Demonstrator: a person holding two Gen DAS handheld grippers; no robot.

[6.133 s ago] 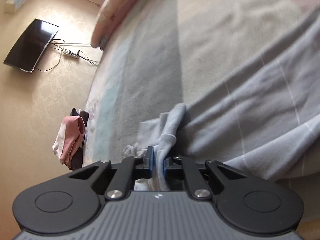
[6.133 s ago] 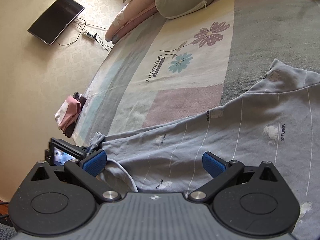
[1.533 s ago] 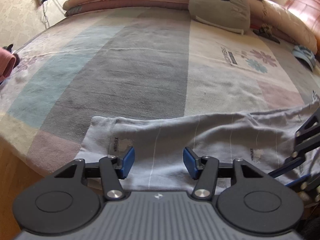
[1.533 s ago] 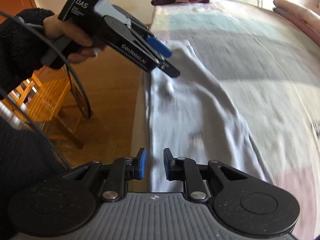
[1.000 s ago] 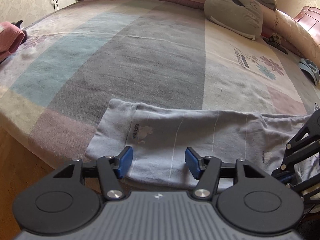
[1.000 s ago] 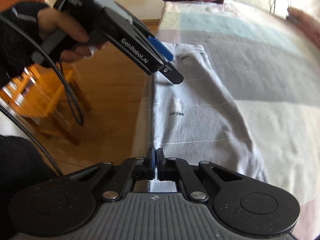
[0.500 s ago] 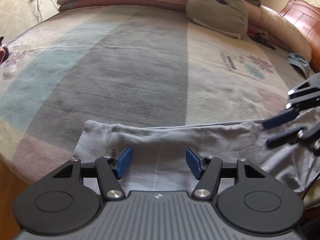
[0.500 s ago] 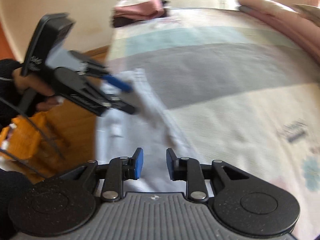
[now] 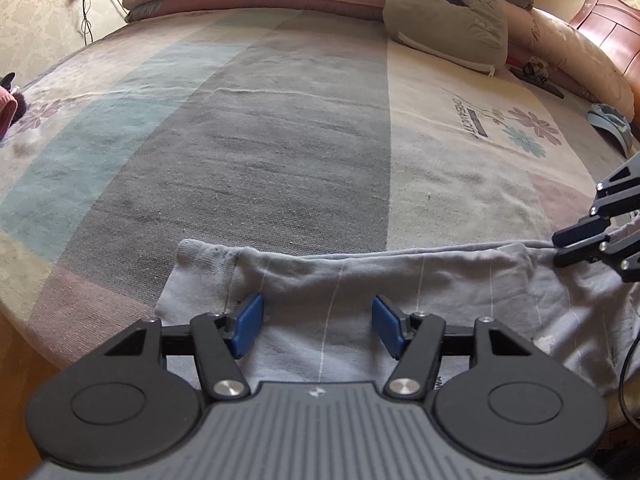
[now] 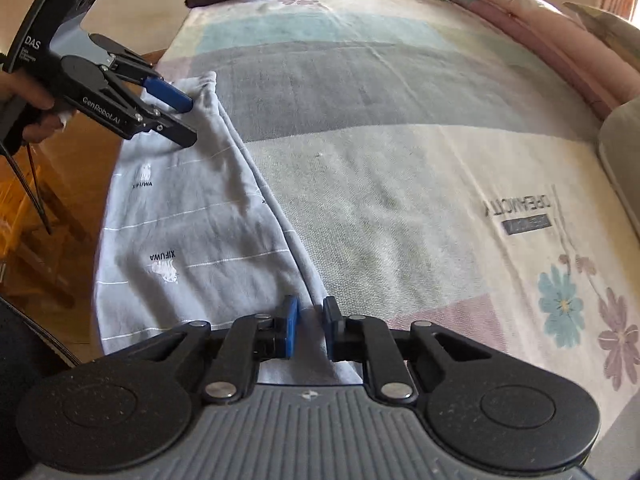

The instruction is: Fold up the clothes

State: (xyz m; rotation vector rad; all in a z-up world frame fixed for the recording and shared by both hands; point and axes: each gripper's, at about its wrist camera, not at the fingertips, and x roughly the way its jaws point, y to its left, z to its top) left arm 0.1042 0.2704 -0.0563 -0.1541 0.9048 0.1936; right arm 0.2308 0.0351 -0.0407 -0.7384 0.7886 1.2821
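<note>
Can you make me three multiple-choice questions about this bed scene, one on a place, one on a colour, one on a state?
1. Where does the grey garment lie?
A. Along the bed's near edge
B. On the pillows
C. On the floor

2. What colour are the gripper pads?
A. Red
B. Blue
C. Green

3. How does the left gripper stand?
A. Clamped on cloth
B. Open over the garment
C. Holding a pillow

Answers: 1 A, it runs beside the bedspread edge; 2 B, both views show blue; 3 B, its pads stand apart.

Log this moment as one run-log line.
left gripper: open over garment cuff end | right gripper: closing on garment's far edge | bed: garment flat
</note>
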